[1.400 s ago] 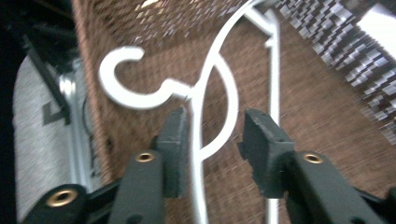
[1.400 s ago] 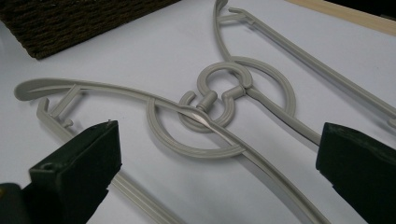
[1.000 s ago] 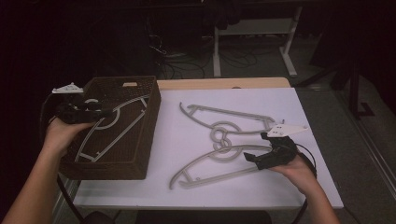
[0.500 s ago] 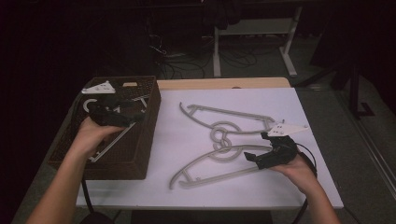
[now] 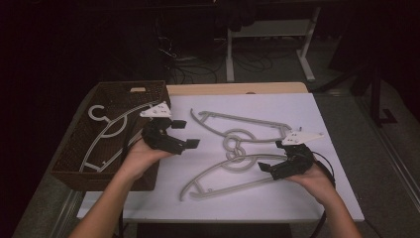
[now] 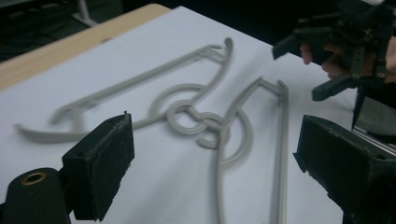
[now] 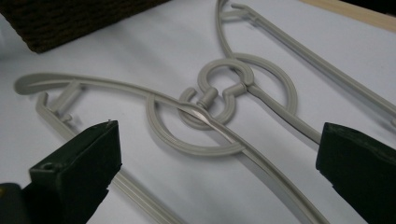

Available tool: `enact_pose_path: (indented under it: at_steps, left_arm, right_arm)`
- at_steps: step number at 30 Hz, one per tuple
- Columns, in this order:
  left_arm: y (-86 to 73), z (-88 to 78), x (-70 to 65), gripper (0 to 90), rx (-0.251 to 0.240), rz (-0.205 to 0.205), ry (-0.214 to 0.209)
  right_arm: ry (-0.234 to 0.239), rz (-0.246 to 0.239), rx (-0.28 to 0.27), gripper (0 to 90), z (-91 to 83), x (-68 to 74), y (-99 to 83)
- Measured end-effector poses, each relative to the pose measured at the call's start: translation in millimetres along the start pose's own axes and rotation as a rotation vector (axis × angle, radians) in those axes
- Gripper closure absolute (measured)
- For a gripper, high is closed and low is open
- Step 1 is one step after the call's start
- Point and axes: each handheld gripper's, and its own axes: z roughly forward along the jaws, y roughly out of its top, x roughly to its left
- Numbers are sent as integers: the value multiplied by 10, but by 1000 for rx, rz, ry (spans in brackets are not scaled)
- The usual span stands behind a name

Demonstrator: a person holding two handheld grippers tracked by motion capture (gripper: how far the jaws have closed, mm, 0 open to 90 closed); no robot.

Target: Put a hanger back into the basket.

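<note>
- Basket [image 5: 74, 148] sat at the table's left edge, one grey hanger [image 5: 106, 131] lying inside it.
- Left gripper [image 5: 181, 134] hovered just right of the basket, over the white sheet [image 5: 327, 188]; its jaws had just been opening and stood wide, nothing between them.
- Two hangers [image 5: 237, 148] lay flat mid-sheet, hooks interlocked [image 7: 212, 100], between the two grippers.
- Right gripper [image 5: 270, 166] rested low by the near hanger's right end [image 5: 262, 181]; jaws spread apart, empty, not touching the hanger.
</note>
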Motion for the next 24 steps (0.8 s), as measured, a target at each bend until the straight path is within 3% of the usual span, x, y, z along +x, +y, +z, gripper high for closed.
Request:
enact_pose_path:
  at_steps: [4, 10, 12, 19, 21, 24]
  left_arm:
    - [-87, 290, -32, 114, 35, 5, -26]
    - [-213, 573, -20, 118, 84, 15, -54]
    - [-260, 620, -19, 124, 87, 12, -57]
    - [-348, 710, 25, 128, 97, 2, -59]
    - [-357, 716, 33, 133, 100, 5, -63]
    - [-369, 730, 39, 133, 104, 8, -62]
  right_arm:
    - [0, 20, 28, 75, -4, -29, -49]
    - [-10, 58, 73, 329, -93, -45, -242]
    - [-20, 69, 77, 474, -137, -60, -311]
    - [-31, 69, 171, 798, -99, -106, -467]
    - [-27, 67, 190, 870, -83, -113, -485]
    - [-24, 62, 209, 888, -75, -122, -500]
